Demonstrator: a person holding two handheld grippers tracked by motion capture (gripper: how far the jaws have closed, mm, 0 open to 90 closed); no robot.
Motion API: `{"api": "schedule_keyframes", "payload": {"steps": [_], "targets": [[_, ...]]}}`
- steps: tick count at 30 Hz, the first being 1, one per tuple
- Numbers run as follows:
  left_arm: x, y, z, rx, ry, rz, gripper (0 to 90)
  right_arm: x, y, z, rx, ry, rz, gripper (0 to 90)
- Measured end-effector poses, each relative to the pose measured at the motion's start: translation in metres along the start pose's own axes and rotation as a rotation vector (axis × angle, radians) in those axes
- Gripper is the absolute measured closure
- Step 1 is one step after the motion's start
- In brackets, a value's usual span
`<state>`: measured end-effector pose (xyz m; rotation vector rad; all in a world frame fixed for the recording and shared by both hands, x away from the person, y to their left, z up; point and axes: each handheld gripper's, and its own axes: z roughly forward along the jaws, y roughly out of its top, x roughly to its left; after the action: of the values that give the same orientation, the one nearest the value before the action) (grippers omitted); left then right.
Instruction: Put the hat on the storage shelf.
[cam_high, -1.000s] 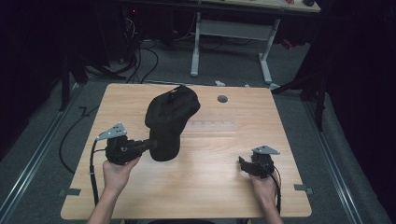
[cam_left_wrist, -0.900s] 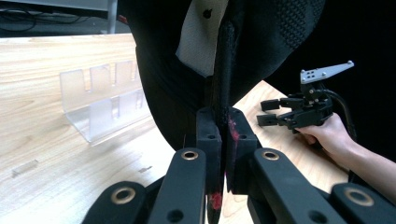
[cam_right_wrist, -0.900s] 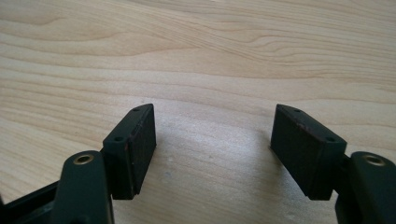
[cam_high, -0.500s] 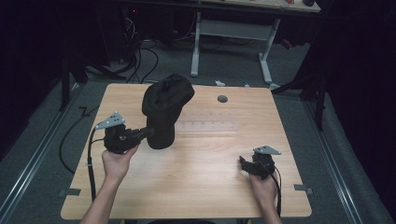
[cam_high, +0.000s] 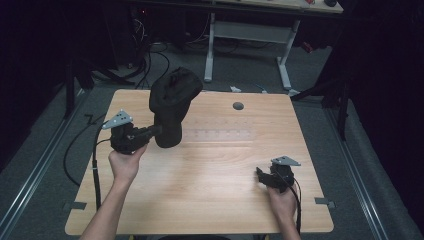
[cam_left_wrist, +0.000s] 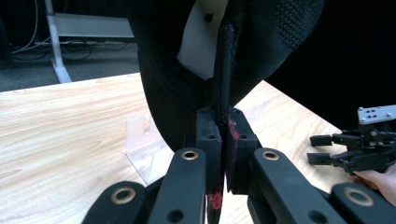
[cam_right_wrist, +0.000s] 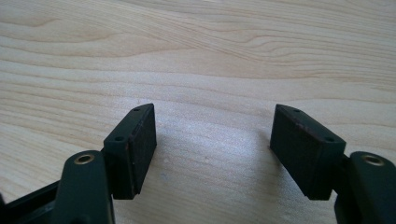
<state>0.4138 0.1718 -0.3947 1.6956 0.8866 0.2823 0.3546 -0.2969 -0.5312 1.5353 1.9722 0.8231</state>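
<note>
A black fabric cap (cam_high: 172, 100) hangs in the air over the table's back left, lifted off the wood. My left gripper (cam_high: 156, 131) is shut on its lower edge from the left. In the left gripper view the jaws (cam_left_wrist: 226, 135) pinch a thin black band of the cap (cam_left_wrist: 280, 37), and a white label shows inside it. My right gripper (cam_high: 261, 174) rests low at the front right, open, with nothing between its fingers. In the right gripper view its pads (cam_right_wrist: 135, 144) stand wide apart over bare wood (cam_right_wrist: 210, 56).
A small clear plastic stand (cam_left_wrist: 140, 142) sits on the wooden table (cam_high: 210, 200) just below the cap. A dark round hole (cam_high: 238, 106) lies near the table's back edge. Cables trail on the floor at left, and a desk frame (cam_high: 250, 35) stands behind.
My left gripper has carried the cap up and to the left, away from the table's middle. The right gripper has stayed in place, open.
</note>
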Motion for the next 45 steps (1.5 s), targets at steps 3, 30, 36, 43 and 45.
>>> {"api": "schedule_keyframes", "payload": {"steps": [3, 30, 36, 43, 45], "targets": [[0.001, 0.005, 0.005, 0.008, 0.014, 0.01, 86.5, 0.0, 0.0, 0.0, -0.001, 0.0, -0.001, 31.6], [0.013, 0.018, 0.058, 0.024, 0.072, 0.02, 86.4, 0.0, 0.0, 0.0, -0.001, 0.001, -0.003, 31.6], [0.013, 0.015, 0.065, 0.035, 0.075, 0.029, 86.4, 0.0, 0.0, 0.0, -0.001, 0.002, -0.004, 31.6], [0.012, 0.008, 0.073, 0.082, 0.082, 0.045, 86.3, 0.0, 0.0, 0.0, 0.0, 0.002, -0.002, 31.6], [0.012, 0.007, 0.074, 0.083, 0.077, 0.044, 86.2, 0.0, 0.0, 0.0, 0.0, 0.002, -0.001, 31.6]]}}
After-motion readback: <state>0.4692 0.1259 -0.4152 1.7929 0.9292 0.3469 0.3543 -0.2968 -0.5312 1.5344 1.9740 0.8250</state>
